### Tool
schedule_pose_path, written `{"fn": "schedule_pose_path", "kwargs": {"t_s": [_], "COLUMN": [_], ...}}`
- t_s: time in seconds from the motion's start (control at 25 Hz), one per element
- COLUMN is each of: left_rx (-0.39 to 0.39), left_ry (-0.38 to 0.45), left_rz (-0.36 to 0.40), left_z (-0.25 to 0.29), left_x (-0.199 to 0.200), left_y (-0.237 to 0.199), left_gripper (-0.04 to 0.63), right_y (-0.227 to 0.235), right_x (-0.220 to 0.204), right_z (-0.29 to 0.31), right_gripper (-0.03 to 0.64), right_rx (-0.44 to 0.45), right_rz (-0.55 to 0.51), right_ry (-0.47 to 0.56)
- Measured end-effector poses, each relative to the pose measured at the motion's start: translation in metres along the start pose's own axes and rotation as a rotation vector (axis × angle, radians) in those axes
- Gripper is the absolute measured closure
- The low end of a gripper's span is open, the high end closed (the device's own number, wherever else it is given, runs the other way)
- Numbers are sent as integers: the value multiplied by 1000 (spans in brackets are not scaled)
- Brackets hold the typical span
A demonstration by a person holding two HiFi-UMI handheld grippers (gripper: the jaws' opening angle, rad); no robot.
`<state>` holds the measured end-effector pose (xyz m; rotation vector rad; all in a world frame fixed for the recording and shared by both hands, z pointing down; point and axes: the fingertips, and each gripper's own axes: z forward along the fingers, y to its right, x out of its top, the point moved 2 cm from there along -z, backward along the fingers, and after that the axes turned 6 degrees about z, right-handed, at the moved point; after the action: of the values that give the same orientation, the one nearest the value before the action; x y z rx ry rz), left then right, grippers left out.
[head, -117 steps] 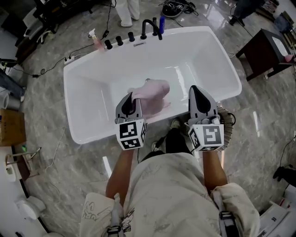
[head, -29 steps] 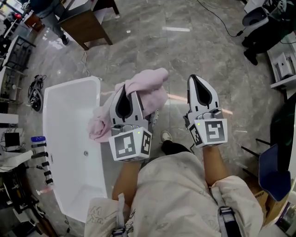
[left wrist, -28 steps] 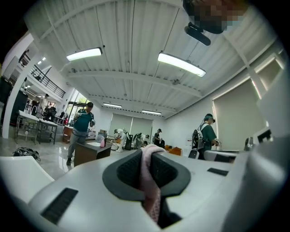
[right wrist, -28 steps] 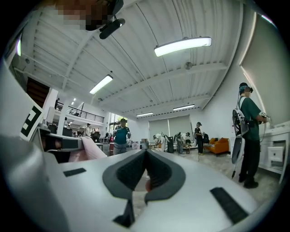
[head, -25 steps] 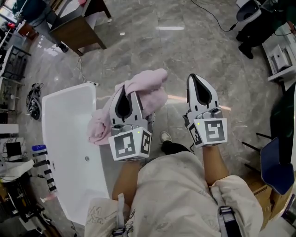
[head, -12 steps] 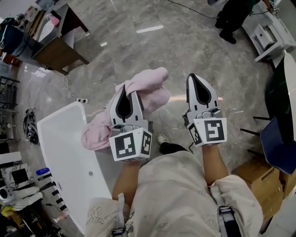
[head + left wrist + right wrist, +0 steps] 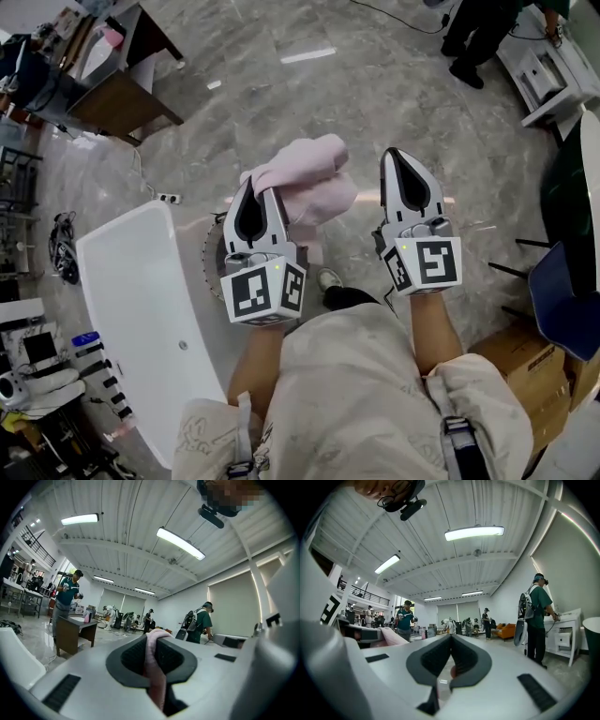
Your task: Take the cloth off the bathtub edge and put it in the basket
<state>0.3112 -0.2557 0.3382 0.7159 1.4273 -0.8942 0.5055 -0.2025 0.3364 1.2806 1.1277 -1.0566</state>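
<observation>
The soft, rumpled pink cloth bunches over the far tip of the left gripper, with a thin fold pinched tight between its dark pads. To its right, the right gripper has its jaws pressed together on nothing. Beneath the left gripper the rim of a round, ribbed basket peeks out, mostly hidden, beside the glossy white bathtub.
</observation>
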Motion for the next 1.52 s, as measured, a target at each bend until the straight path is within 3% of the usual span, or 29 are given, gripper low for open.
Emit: {"fn": "schedule_pose_path", "kwargs": {"t_s": [0.36,0.88,1.2,1.52], "left_rx": [125,439,553,589], "left_ry": [-24,-54,-126,-222], "left_rz": [12,64,34,-28], "left_z": [-16,-73,-113,-131], "left_x": [-7,0,-47,-99], "left_y": [-40,-134,-201,-246], "left_gripper": [557,557,557,557], "right_y": [-37,-131,-215,-253], "right_x": [-9,-52,-105,-132], "right_z": [31,94,108,121], "right_gripper": [629,629,629,629], "right_rx": [121,393,512,531], "right_rz": [29,98,78,31], "right_ry": [-24,-127,-223,-301]}}
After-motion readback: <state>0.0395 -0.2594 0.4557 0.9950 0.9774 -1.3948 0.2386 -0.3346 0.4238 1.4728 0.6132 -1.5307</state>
